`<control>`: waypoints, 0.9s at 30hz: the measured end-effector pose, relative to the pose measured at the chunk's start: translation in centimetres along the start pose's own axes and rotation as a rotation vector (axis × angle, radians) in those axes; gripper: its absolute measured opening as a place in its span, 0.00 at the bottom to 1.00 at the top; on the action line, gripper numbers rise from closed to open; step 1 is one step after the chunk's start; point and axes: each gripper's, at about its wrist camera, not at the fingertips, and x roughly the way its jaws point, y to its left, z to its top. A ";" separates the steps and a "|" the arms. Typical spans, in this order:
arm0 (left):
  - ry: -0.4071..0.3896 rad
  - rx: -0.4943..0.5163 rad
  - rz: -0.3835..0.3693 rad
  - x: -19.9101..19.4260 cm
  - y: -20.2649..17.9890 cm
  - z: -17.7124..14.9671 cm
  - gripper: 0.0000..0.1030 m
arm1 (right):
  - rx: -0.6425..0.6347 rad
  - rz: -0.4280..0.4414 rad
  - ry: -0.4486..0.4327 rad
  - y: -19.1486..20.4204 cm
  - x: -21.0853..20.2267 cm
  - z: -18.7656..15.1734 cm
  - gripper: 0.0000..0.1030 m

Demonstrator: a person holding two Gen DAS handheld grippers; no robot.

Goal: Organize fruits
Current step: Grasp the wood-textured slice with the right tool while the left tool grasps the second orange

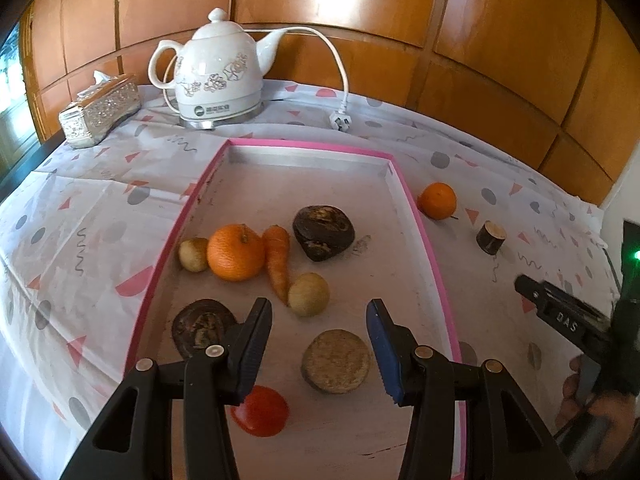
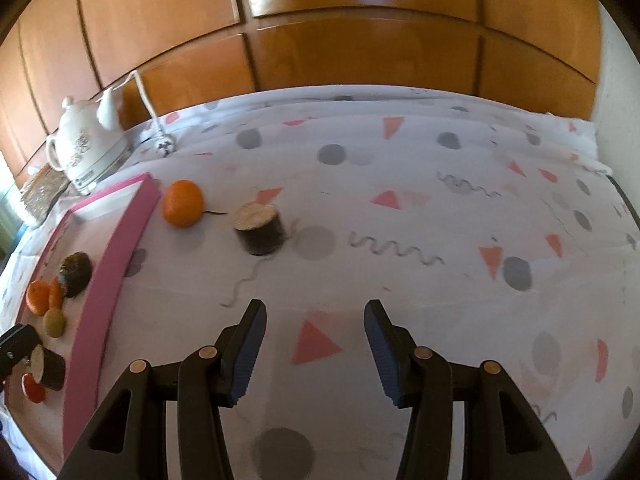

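Note:
A pink-rimmed tray holds an orange, a carrot, two small pale round fruits, dark lumpy pieces, a tan-topped cylinder and a red tomato. My left gripper is open and empty above the tray's near end. Outside the tray, an orange and a dark cylinder with a pale top lie on the cloth. My right gripper is open and empty over the cloth, nearer than both.
A white electric kettle with its cord and plug stands at the back left, beside a silver tissue box. Wooden panels back the table. The patterned tablecloth spreads to the right of the tray.

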 end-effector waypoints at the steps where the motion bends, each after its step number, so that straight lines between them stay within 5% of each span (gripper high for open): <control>1: 0.002 0.004 -0.002 0.1 -0.1 0.0 0.48 | -0.014 0.014 0.002 0.4 0.2 0.3 0.50; 12: -0.001 0.068 -0.047 0.4 -2.7 1.1 0.49 | -0.062 0.031 0.024 3.0 4.1 3.5 0.50; 16: 0.005 0.075 -0.060 0.9 -3.3 1.6 0.48 | -0.074 0.023 0.035 3.3 5.2 4.0 0.31; 27: 0.023 0.103 -0.155 3.0 -7.5 4.8 0.45 | -0.039 -0.003 0.025 1.2 4.0 3.3 0.30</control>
